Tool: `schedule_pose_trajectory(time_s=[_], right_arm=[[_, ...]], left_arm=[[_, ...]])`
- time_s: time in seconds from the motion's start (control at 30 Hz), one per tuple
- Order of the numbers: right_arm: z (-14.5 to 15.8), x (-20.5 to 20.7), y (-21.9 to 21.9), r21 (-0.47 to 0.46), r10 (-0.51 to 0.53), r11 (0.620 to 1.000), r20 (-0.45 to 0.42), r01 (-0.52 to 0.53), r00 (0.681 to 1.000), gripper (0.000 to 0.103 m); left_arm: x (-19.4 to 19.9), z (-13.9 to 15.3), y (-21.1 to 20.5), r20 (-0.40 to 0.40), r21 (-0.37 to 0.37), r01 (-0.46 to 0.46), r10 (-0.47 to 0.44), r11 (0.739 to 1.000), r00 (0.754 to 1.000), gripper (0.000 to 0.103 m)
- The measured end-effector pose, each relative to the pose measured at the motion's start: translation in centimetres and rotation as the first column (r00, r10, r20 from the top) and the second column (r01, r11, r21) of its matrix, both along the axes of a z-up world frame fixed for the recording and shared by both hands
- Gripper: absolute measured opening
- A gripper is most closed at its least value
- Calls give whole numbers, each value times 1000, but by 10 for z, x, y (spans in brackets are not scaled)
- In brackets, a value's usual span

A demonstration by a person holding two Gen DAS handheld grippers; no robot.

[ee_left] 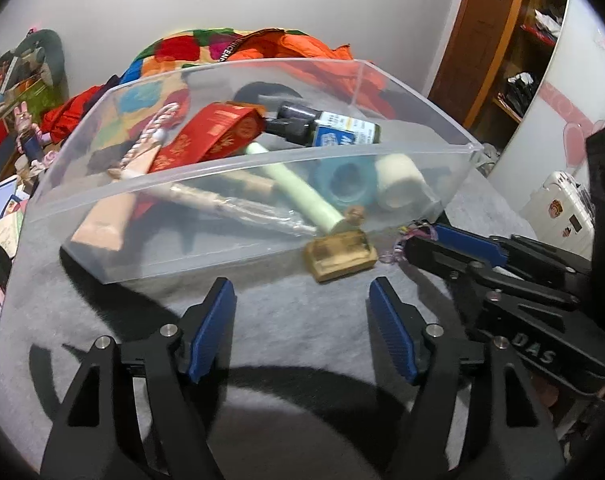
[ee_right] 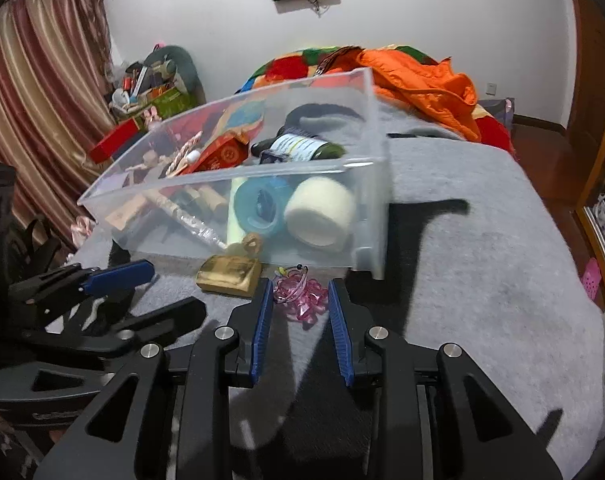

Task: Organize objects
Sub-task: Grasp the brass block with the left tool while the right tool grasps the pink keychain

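Pink hair clips (ee_right: 302, 298) show clearly only right-wrist.

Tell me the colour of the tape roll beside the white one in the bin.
Blue tape roll; right wrist view.

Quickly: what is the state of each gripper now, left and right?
Left gripper: open, holding nothing.
Right gripper: open, narrow gap, pink trinket just ahead, not gripped.
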State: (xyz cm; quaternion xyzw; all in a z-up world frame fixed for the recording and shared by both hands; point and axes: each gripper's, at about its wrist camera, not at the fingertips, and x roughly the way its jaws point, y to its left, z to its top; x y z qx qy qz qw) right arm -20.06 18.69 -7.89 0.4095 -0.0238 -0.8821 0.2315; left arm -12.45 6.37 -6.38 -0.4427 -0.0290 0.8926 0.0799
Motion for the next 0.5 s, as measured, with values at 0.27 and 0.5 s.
schedule_pose_trajectory(time_s=[0.27,0.5], right_arm=[[17,10,31,-61,-50,997,-36,47,998,26],[26,16,30,-74,-29,997,-63,24,998,26]], left_arm=[[-19,-5,11,33,43,-30,28,999,999,70],[-22,-10,22,4,-9,-77,77,997,997,58]])
